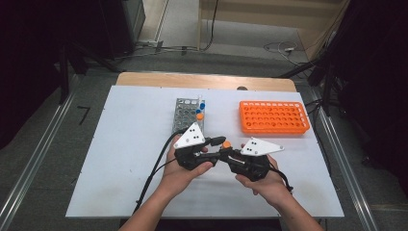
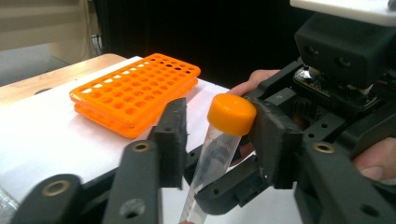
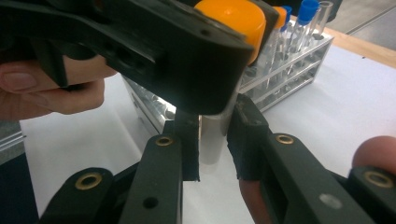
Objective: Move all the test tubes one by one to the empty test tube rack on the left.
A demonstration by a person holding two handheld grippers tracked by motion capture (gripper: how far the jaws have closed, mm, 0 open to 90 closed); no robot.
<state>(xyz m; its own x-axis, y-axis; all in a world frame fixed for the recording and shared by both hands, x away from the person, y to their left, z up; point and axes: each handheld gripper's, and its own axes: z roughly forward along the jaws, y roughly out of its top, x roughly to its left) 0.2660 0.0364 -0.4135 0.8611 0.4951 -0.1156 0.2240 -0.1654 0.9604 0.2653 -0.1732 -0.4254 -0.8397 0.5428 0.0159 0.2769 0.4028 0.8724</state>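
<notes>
A clear tube with an orange cap (image 1: 226, 144) stands upright between both grippers at the table's middle. In the right gripper view my right gripper (image 3: 212, 137) is shut on the tube's clear body (image 3: 211, 144), low down. My left gripper (image 2: 219, 126) reaches in from the left at cap height. Its right pad (image 2: 273, 135) touches the orange cap (image 2: 232, 113), while its left pad (image 2: 172, 137) stands a small gap away from it. In the high view the left gripper (image 1: 217, 141) and the right gripper (image 1: 226, 153) meet nose to nose, each held in a hand.
A grey metal rack (image 1: 185, 115) behind the grippers holds a few tubes with blue and orange caps (image 1: 200, 109). An orange rack (image 1: 273, 117) with many holes lies at the back right. Cables trail from both grippers toward the front edge of the white board (image 1: 120, 159).
</notes>
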